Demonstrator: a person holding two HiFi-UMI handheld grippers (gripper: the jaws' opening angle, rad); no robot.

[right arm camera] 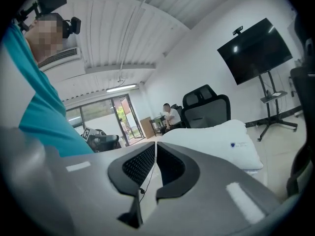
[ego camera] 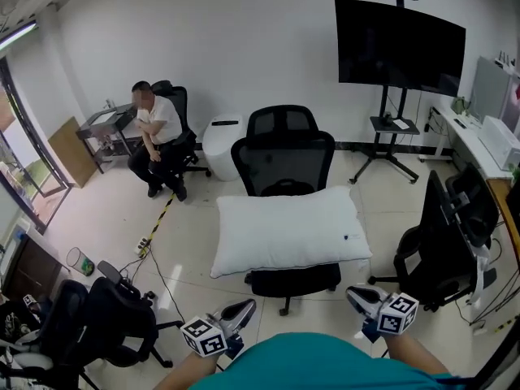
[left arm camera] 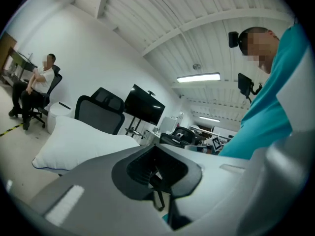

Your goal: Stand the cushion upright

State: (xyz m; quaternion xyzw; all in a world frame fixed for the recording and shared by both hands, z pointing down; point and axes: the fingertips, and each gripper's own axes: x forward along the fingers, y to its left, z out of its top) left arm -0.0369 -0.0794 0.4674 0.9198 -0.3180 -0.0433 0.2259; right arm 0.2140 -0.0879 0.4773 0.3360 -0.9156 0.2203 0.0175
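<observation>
The white cushion (ego camera: 288,230) lies flat across the seat of a black office chair (ego camera: 284,157), overhanging both sides; it looks light, soft and floppy, likely to sag if pinched at one corner; a hold on each short end seems best; the left gripper (ego camera: 240,310) and right gripper (ego camera: 360,296) sit short of its near edge, fingers closed on nothing.

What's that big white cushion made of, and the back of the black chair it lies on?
Cushion: looks like soft matte white fabric over plump filling; it bulges and its corners droop. Chair back: probably black mesh in a hard plastic frame; the panel looks greyer than its solid rim, though the weave is too small to confirm.
</observation>
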